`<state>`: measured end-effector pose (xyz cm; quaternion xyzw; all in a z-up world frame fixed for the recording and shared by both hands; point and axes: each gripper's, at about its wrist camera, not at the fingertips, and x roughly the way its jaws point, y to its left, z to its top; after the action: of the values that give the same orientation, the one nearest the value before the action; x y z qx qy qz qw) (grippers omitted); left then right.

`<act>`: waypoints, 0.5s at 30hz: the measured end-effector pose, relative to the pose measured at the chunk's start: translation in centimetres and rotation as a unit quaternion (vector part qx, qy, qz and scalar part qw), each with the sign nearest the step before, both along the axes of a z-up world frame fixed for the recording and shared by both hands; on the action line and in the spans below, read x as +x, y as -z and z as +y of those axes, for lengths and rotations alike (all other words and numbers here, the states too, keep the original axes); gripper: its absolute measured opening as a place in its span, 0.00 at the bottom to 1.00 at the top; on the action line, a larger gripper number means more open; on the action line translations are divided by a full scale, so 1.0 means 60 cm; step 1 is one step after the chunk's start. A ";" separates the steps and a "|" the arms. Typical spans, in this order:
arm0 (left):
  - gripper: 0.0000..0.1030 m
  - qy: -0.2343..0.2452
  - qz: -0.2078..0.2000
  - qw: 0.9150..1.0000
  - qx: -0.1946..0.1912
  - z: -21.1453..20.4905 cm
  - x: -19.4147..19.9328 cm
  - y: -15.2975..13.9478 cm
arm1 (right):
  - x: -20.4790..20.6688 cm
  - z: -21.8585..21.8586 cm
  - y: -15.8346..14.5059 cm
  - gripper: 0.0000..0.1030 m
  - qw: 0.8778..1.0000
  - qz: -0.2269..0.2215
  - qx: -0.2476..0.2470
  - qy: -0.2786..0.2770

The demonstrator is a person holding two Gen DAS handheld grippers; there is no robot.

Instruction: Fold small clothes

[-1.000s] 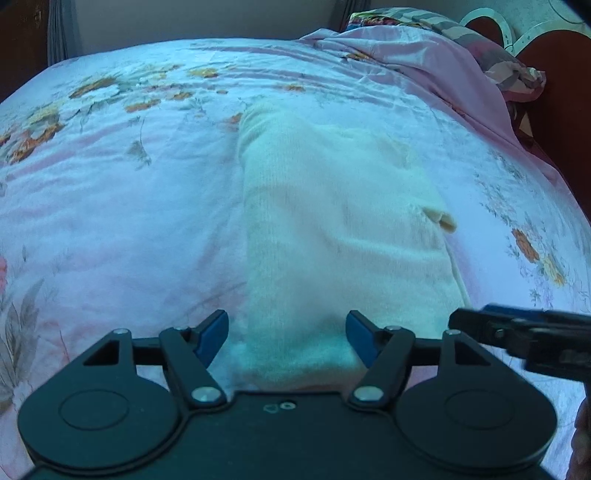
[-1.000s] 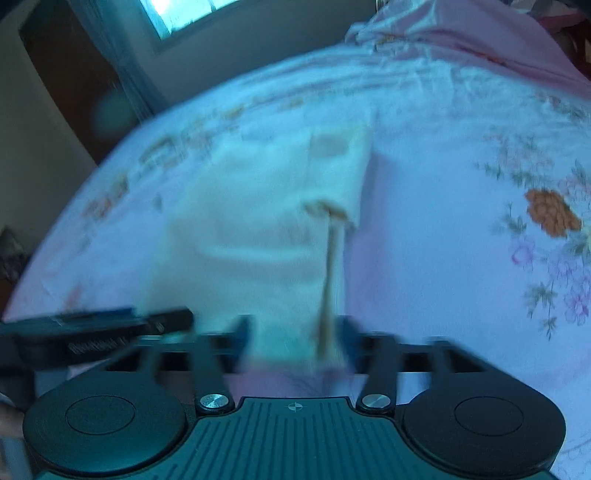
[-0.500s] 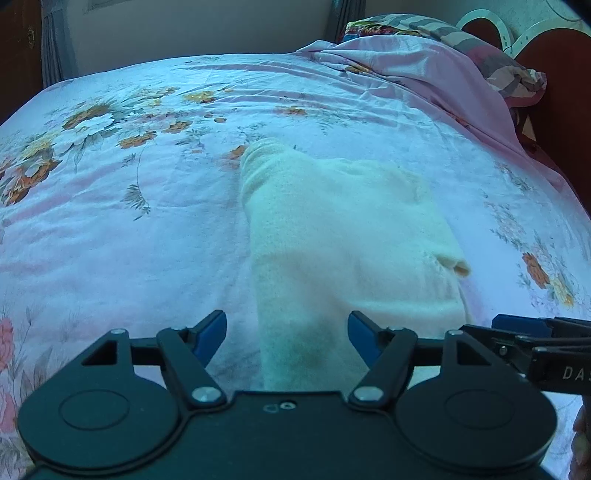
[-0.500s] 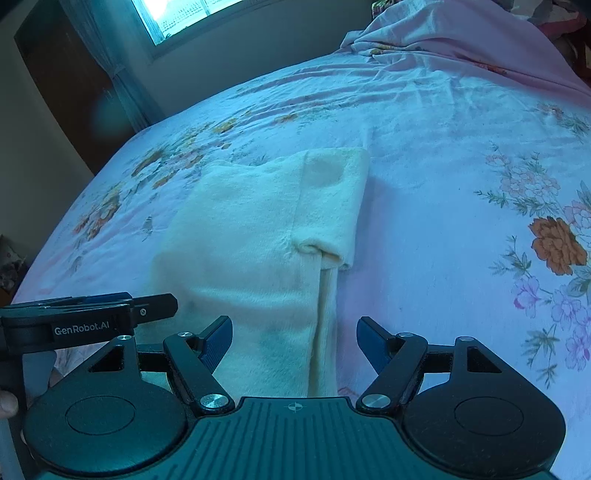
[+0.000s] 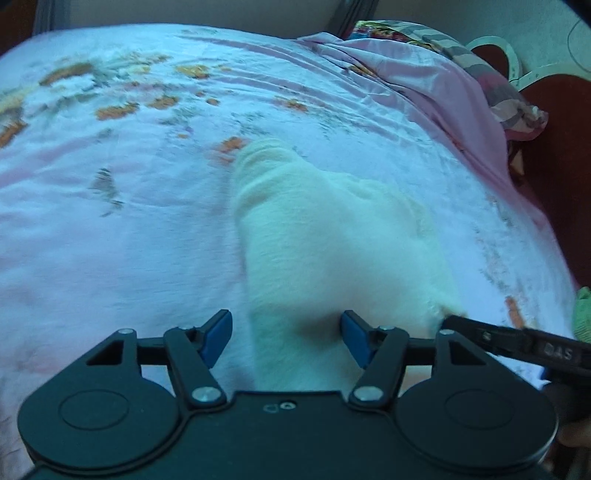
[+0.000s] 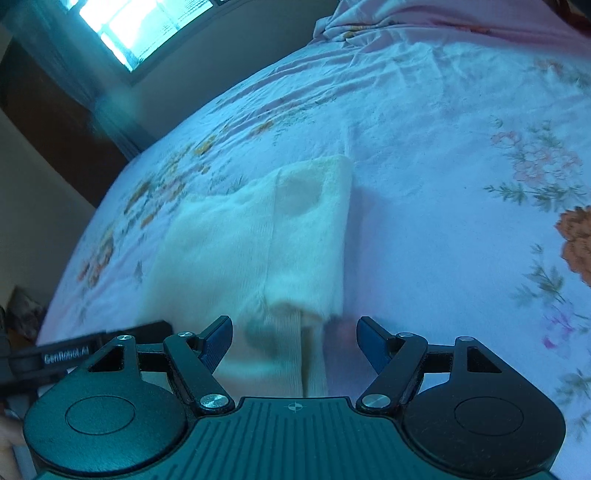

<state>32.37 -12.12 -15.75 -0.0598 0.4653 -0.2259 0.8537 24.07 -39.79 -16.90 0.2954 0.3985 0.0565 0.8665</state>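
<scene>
A cream knitted garment (image 5: 332, 243) lies partly folded on the floral bedsheet (image 5: 110, 229). It also shows in the right wrist view (image 6: 258, 251), with a sleeve folded over its right side. My left gripper (image 5: 286, 338) is open, its blue pads astride the garment's near left edge. My right gripper (image 6: 293, 341) is open over the garment's near right edge, where the sleeve cuff lies. Each gripper shows at the edge of the other's view. Both grippers are empty.
A crumpled pink blanket (image 5: 424, 85) and a striped pillow (image 5: 498, 92) lie at the head of the bed by a dark red headboard (image 5: 554, 147). A green item (image 5: 581, 310) sits at the bed's right edge. A window (image 6: 147, 26) is at the far side.
Both grippers have moved down and forward, closer over the garment's near edge. The jaws stay open and the garment has not moved.
</scene>
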 end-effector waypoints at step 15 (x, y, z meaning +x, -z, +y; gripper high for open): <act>0.32 -0.010 0.038 0.997 -0.071 0.000 0.034 0.038 | 0.091 -0.018 0.043 0.19 0.996 -0.012 0.088 0.005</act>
<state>34.43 -12.10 -18.03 -0.1340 0.4798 -0.2472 0.8311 29.50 -40.89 -19.49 0.3719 0.3803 0.0906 0.8419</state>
